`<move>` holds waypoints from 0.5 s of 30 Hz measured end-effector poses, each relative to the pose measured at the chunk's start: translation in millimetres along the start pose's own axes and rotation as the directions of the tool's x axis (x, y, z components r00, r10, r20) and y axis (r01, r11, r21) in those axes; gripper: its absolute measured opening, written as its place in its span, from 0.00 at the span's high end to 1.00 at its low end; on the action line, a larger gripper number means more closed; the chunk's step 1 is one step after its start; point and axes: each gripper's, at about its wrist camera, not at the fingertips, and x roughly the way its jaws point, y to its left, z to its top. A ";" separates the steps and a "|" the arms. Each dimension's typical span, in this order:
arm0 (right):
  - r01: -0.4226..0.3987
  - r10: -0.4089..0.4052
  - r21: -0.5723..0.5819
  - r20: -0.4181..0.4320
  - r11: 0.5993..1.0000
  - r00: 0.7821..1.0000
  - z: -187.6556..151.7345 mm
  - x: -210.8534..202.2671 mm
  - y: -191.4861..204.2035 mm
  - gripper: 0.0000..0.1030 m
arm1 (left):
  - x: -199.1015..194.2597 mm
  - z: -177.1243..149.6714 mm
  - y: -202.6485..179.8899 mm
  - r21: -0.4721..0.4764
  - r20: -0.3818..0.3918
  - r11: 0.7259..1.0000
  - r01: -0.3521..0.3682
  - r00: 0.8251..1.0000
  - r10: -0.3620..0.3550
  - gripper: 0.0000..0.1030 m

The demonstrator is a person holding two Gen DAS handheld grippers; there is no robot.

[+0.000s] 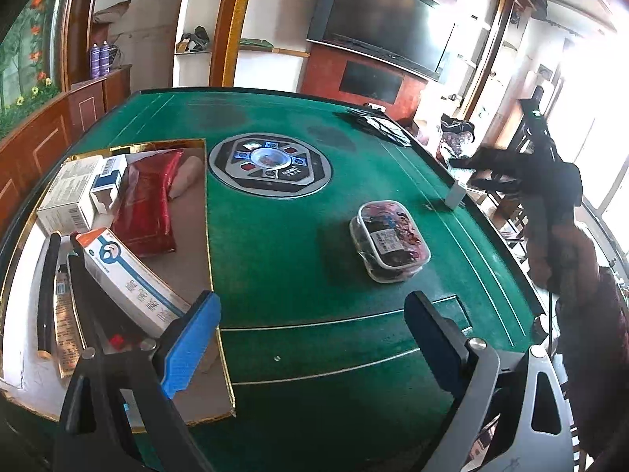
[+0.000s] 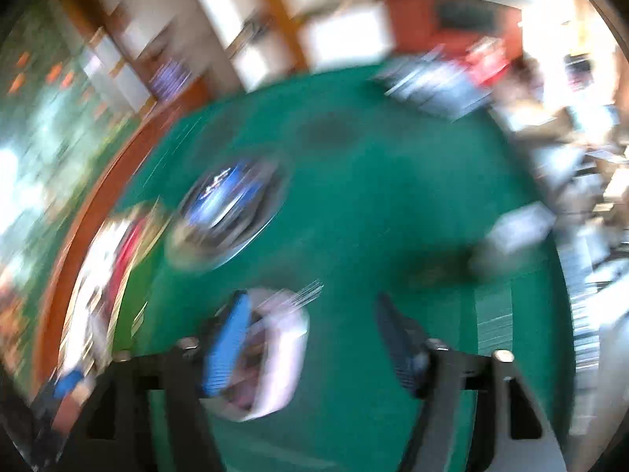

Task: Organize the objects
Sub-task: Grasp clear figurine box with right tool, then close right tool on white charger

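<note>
Looked over both views and found the left gripper (image 1: 314, 314) gaping wide over the near edge of the green table (image 1: 295, 216), holding nothing, parked just beside the gold-rimmed tray (image 1: 207, 204) already stuffed with a red packet (image 1: 151, 204) and a long white box (image 1: 129, 275) propped at a tilt. Spotted the clear tub (image 1: 389, 244) of hair ties sitting alone on the felt, well apart from the tray, not yet put away. Caught the right gripper (image 2: 314, 338) spread about as wide as possible too, gripping nothing, with a heavily smeared view. Made out the tub (image 2: 275, 354) right up against the blue finger (image 2: 228, 346) there, but couldn't tell touching from merely overlapping. Worried mostly about that: could easily have clipped the tub with one finger and shoved it across the felt instead of straddling it. Also figured on a slippery, rounded plastic wall, so might have squirted out of an off-centre pinch. Noticed a small white box (image 1: 456, 196) perched at the far table edge as well, begging to get knocked off by a careless swing. Doubted the room left in the tray, too: risked toppling that leaning box while dropping anything in.
</note>
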 end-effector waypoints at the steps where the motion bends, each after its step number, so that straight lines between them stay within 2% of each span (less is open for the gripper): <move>1: 0.058 -0.059 0.047 0.034 0.997 0.998 5.9 -5.5 -18.4 0.05 | 0.0 -0.7 -1.2 0.001 -0.001 1.000 -0.002 1.000 0.002 0.09; 3: 0.108 -0.115 0.136 0.044 0.985 0.992 15.7 -5.5 -50.5 0.05 | 1.2 -1.5 -3.0 0.000 -0.006 1.000 -0.002 1.000 0.002 0.09; 7: 0.169 -0.171 0.212 -0.006 0.963 0.985 18.4 18.7 -77.3 0.05 | 1.7 -2.8 -8.1 -0.001 -0.018 1.000 0.006 1.000 -0.006 0.09; 11: 0.201 -0.201 0.225 -0.023 0.953 0.979 17.5 42.9 -76.5 0.05 | -3.4 -3.5 -13.1 0.022 -0.012 1.000 -0.014 1.000 0.014 0.09; 15: 0.303 -0.308 0.178 -0.001 0.936 0.951 20.0 64.5 -58.9 0.08 | -5.9 -3.4 -13.8 0.023 -0.018 1.000 -0.022 1.000 0.022 0.09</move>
